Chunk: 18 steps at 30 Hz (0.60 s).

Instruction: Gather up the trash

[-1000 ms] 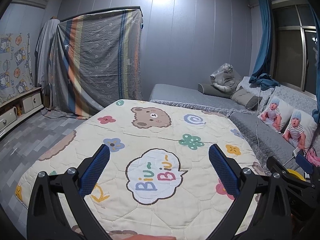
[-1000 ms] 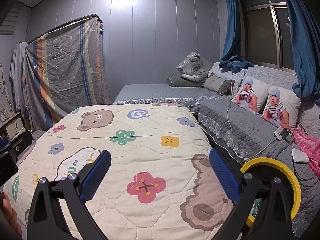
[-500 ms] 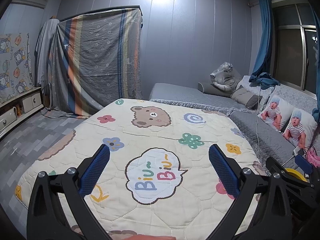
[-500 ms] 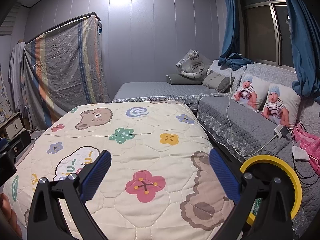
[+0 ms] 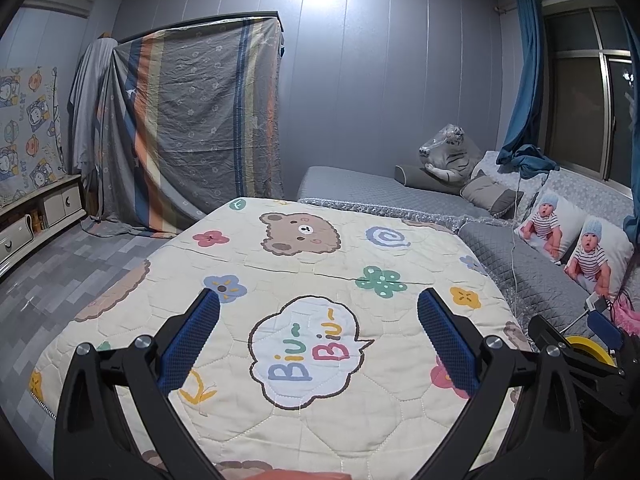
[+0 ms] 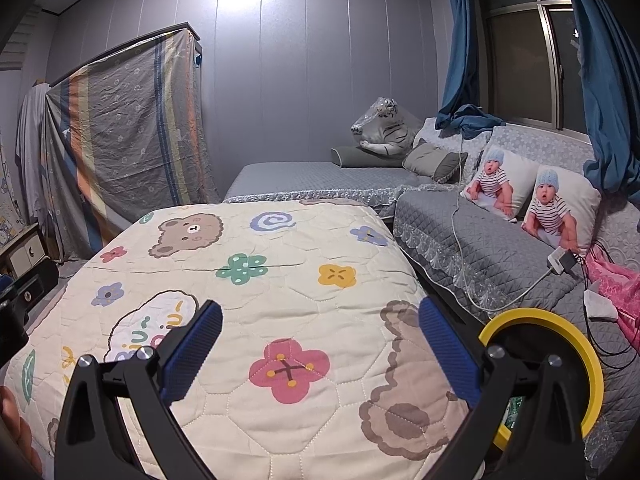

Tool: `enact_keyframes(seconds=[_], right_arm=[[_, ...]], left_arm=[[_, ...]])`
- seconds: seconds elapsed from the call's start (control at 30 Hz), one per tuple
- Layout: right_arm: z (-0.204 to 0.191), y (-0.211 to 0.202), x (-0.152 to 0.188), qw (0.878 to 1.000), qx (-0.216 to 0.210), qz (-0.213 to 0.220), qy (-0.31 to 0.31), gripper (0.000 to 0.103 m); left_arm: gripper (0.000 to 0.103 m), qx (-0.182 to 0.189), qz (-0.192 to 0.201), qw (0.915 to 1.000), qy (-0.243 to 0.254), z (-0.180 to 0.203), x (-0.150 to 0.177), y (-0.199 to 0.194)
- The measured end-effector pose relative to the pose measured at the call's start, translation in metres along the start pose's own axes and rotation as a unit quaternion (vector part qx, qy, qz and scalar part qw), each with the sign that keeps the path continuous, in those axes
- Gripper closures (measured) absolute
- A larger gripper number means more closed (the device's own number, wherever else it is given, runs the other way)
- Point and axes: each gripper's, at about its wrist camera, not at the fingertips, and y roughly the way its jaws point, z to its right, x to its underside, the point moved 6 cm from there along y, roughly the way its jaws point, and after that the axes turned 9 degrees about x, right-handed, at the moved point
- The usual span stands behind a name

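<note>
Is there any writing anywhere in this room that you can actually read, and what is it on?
"Biu~ Biu~": in coloured letters inside the white speech bubble printed on the cream quilt; in the right wrist view the left finger covers part of it.
Cartoon cloth on the left wall: it carries some lettering, too small and blurred to read.
Nothing else in either view shows readable words, numbers or brands.

Right tool (image 6: 320,326) agape above quilt (image 6: 280,280).

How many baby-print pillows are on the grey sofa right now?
2. One baby-print pillow leans against the sofa backrest; the second pillow sits beside it, nearer the camera. More could lie outside the frame.
</note>
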Motion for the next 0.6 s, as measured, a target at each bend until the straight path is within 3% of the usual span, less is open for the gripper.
enact_keyframes(seconds=[0.6], right_arm=[[-0.0013,0.0034,0.0048,1.000,0.002,-0.008,0.000,0.008]], left_arm=[[0.008,0.004,-0.006,1.0000,0.000,0.0004,0.0005,0.0034]])
